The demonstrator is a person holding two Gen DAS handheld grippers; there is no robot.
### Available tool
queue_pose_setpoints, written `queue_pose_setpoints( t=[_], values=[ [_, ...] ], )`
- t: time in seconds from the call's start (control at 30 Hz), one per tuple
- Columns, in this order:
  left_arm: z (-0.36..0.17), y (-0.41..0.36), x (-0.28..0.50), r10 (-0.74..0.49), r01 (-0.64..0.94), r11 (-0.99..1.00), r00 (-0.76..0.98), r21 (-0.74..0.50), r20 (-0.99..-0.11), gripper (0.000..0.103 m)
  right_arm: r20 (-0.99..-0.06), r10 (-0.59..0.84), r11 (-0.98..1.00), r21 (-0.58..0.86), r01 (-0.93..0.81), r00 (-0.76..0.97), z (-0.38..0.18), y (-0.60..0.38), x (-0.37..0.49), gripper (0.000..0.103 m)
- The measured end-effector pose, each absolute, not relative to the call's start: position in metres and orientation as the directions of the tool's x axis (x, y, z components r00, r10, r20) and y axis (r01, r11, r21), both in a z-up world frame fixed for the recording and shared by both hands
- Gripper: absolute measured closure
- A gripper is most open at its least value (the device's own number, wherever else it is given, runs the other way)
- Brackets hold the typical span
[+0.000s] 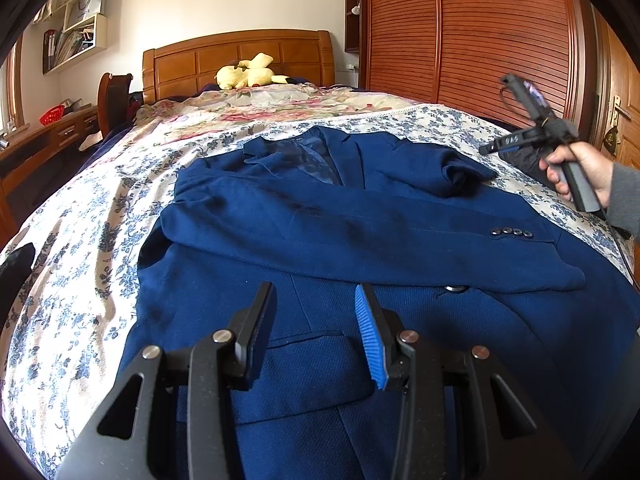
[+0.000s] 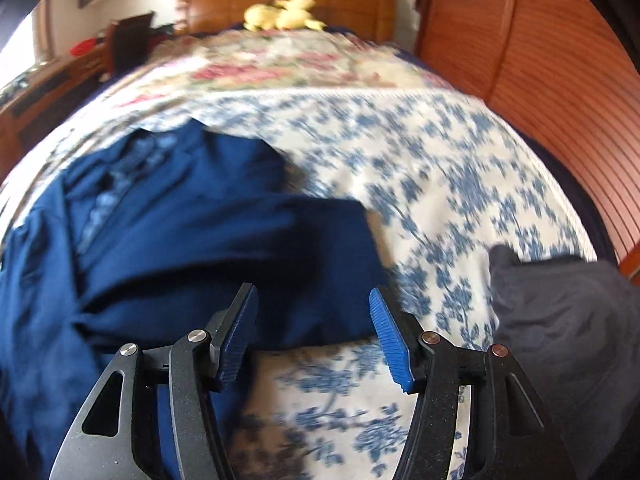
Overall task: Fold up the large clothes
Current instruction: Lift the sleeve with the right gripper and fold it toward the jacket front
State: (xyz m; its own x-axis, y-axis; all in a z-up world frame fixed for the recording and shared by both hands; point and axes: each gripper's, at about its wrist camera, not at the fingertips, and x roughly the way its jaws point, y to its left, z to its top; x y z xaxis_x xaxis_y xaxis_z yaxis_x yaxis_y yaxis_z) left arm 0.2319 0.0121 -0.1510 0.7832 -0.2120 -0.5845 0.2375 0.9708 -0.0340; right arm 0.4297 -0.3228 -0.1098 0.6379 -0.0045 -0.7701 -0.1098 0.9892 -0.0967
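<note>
A navy blue suit jacket (image 1: pixel 360 216) lies face up on the bed, collar toward the headboard. One sleeve (image 1: pixel 400 240) is folded across the chest; its cuff buttons (image 1: pixel 512 233) show at the right. My left gripper (image 1: pixel 316 320) is open and empty, hovering over the jacket's lower front near a pocket flap. My right gripper (image 2: pixel 312 332) is open and empty above the jacket's right edge (image 2: pixel 224 248); this view is blurred. The right gripper also shows in the left wrist view (image 1: pixel 486 150), held by a hand beside the jacket's folded shoulder.
The bed carries a blue floral sheet (image 1: pixel 80 280) and a pink floral quilt (image 1: pixel 260 108) toward the headboard. A yellow plush toy (image 1: pixel 248 74) lies by the headboard. A dark grey garment (image 2: pixel 568 320) lies at the right. A wooden wardrobe (image 1: pixel 480 32) stands right, a desk (image 1: pixel 48 136) left.
</note>
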Motion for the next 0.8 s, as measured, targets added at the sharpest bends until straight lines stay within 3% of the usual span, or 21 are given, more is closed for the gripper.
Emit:
queue_pose_setpoints(
  t=[0.43,0.7,0.77,0.8],
  values=[
    [-0.152,0.009,0.233,-0.213,0.241,0.970,0.779,-0.031,-0.590,0.064,-0.838,-0.013,0.999,-0.029,-0.020,0.546,-0.153,-0.355,0.454,0.043],
    [-0.152,0.009,0.233,-0.212,0.241,0.970,0.779,-0.029,-0.590,0.064,-0.832,-0.040,0.995,-0.084,-0.055,0.554,-0.159,-0.343,0.455,0.043],
    [-0.153,0.009,0.233,-0.211,0.241,0.970,0.779,-0.028,-0.590,0.064,-0.828,-0.028,0.992,-0.092,-0.087,0.560,-0.159,-0.339,0.454,0.053],
    [-0.153,0.009,0.233,-0.211,0.241,0.970,0.779,-0.028,-0.590,0.064,-0.827,-0.011,0.990,-0.087,-0.110,0.561,-0.159,-0.336,0.453,0.073]
  ],
)
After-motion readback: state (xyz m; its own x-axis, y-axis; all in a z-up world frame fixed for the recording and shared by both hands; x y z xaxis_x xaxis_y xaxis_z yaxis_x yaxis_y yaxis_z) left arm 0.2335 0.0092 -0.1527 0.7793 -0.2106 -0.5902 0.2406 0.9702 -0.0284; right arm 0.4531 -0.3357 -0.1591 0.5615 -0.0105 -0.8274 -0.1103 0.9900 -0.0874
